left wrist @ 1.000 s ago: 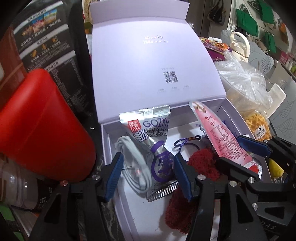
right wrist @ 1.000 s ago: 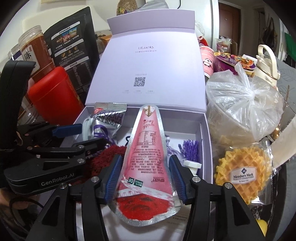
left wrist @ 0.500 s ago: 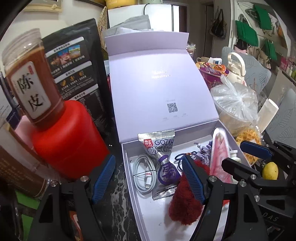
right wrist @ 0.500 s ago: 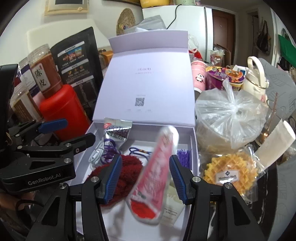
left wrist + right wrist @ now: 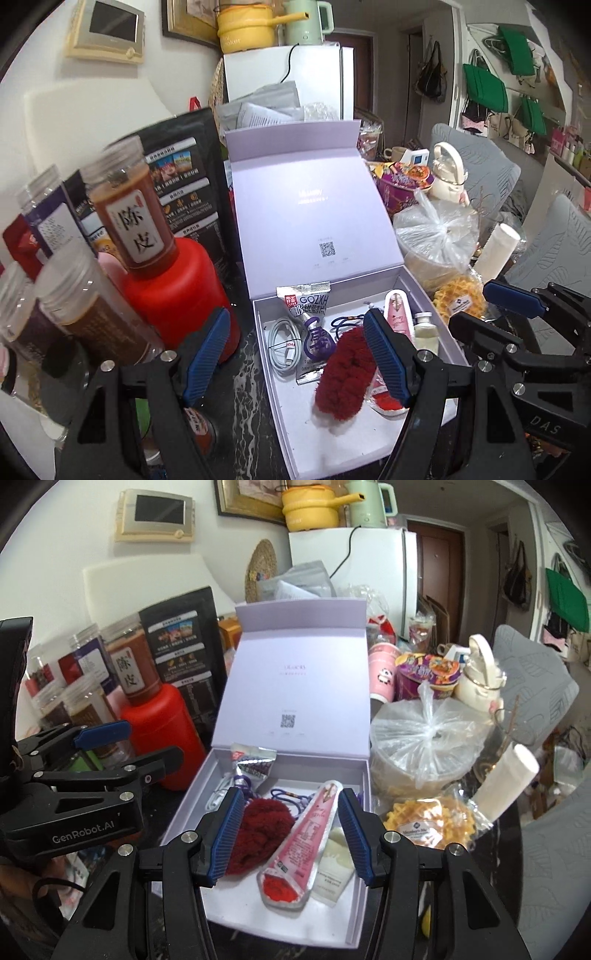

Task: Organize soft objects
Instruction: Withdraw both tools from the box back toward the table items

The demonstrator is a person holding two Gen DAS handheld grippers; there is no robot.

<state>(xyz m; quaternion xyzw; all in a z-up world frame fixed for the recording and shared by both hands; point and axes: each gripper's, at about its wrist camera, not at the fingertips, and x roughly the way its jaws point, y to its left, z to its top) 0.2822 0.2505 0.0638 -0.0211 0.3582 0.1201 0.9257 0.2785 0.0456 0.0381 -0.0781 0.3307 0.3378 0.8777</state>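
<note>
An open lilac box [image 5: 314,206] stands on the dark table. Inside lie a silver and purple pouch [image 5: 310,325], a coiled white cable [image 5: 282,343], a red fluffy item [image 5: 343,376], a pink pouch [image 5: 306,834] and a white sachet [image 5: 336,864]. My left gripper [image 5: 295,356] hangs open above the box's left edge, nothing between its pads. My right gripper [image 5: 291,836] is open above the box [image 5: 314,771], with the pink pouch lying flat below it, untouched. Each gripper shows in the other's view: the right gripper [image 5: 517,306], the left gripper [image 5: 99,746].
Left of the box stand a red canister [image 5: 173,291] with a brown jar [image 5: 129,218] on top, more jars and a black bag [image 5: 184,177]. To the right are a knotted plastic bag [image 5: 428,746], packed waffles [image 5: 428,823] and a white tube [image 5: 506,782].
Both grippers rose and drew back from the box. The left jaws widened away from the silver pouch. The pink pouch dropped from between the right pads and now lies in the box.
</note>
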